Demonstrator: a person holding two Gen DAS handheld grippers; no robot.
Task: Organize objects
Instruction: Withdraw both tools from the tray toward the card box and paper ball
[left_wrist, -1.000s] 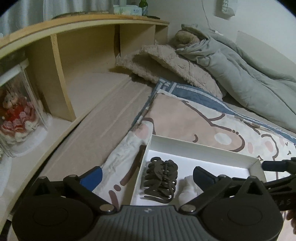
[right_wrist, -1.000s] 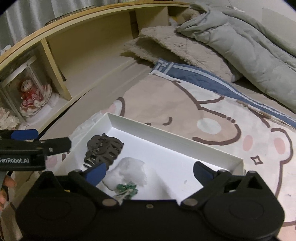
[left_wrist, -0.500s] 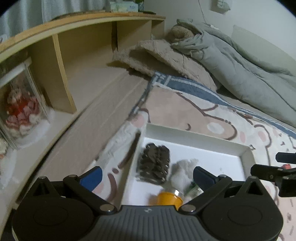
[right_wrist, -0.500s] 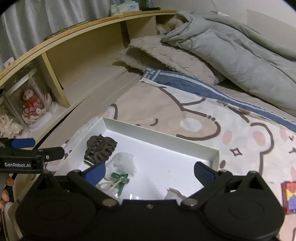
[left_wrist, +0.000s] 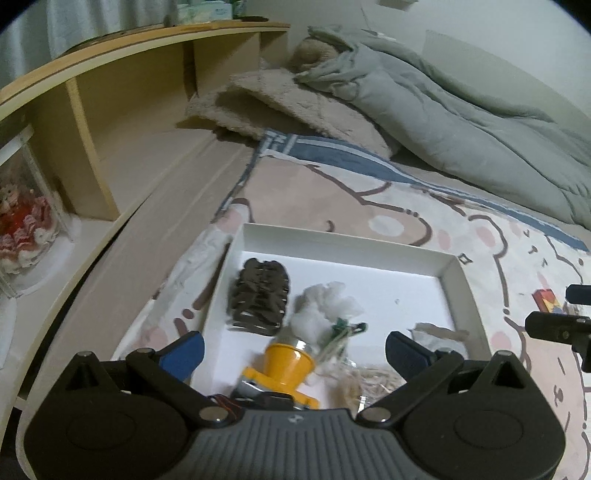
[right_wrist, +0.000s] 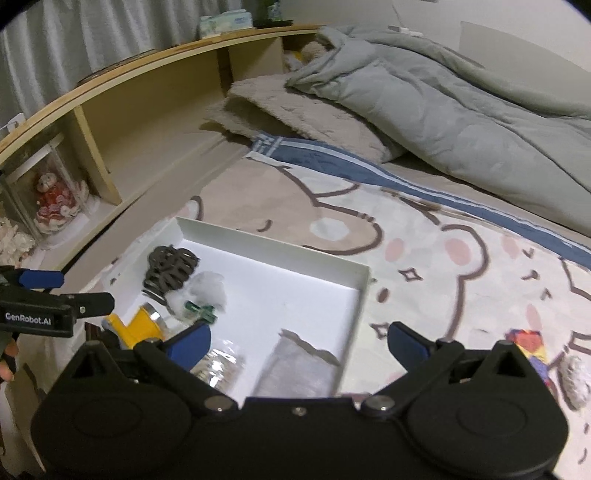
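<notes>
In the left wrist view, the dark hair claw (left_wrist: 260, 297) lies at the left of the white tray (left_wrist: 463, 280), near its left wall: rigid, light plastic with springy teeth, best pinched across its spine. Touching its right edge is the white cotton tuft (left_wrist: 327, 312), soft and nearly weightless, likely to compress and slip; take it deep at its bulk. Below, at lower centre, the yellow toy (left_wrist: 286, 363) looks hard and smooth, so grip its narrower body. The green clip (left_wrist: 345, 328) beside the tuft is small and thin, fiddly to pinch. The left gripper (left_wrist: 293, 350) hangs over them, fingers spread apart and empty. In the right wrist view, the right gripper (right_wrist: 297, 341) is likewise splayed wide and empty over the tray's near end, where a grey pouch (right_wrist: 291, 369) lies limp.
</notes>
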